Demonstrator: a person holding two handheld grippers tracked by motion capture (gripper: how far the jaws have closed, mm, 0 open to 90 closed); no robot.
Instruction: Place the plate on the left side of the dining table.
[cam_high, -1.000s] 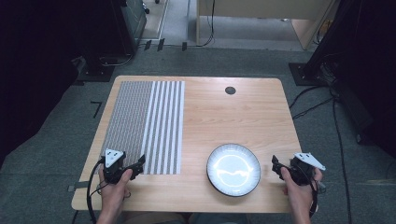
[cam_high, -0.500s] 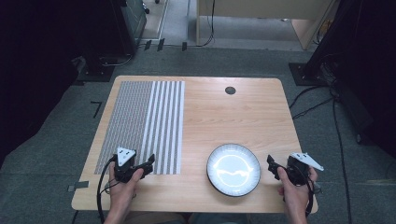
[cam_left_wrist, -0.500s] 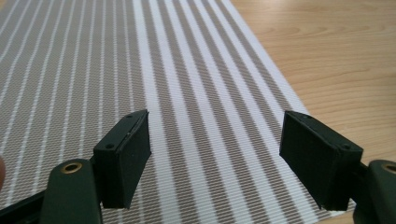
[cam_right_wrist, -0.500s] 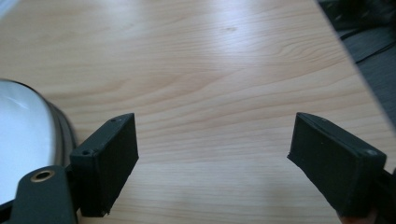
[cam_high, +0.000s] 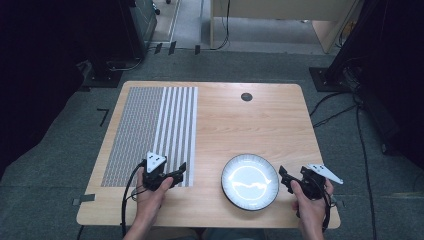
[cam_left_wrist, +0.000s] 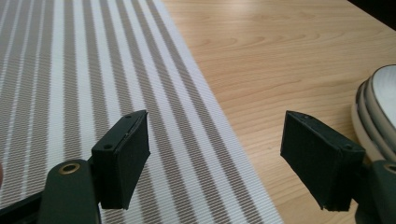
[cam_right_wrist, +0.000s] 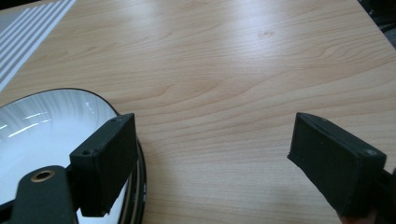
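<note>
A striped grey-and-white placemat (cam_high: 150, 130) lies flat on the left half of the wooden table (cam_high: 250, 125). A white plate with a dark rim (cam_high: 250, 158) sits empty near the front edge, right of centre. My left gripper (cam_high: 179, 172) hovers over the mat's front right corner, jaws open and empty, pointing right toward the plate. In the left gripper view the gripper (cam_left_wrist: 217, 130) spans the mat's (cam_left_wrist: 93, 70) edge, and the plate (cam_left_wrist: 378, 107) is at the right. My right gripper (cam_high: 284, 180) stands open just right of the plate; in its own view (cam_right_wrist: 212, 126) the left jaw overlaps the plate (cam_right_wrist: 46, 126).
A small dark round grommet (cam_high: 246, 96) is set into the table near its far edge. Bare wood lies between mat and plate. Cables (cam_high: 360, 130) trail over the floor at the right, and dark equipment stands at the back left.
My left gripper has slid right along the mat's front edge to its right corner. The right gripper has edged slightly left toward the plate. Mat and plate have not moved.
</note>
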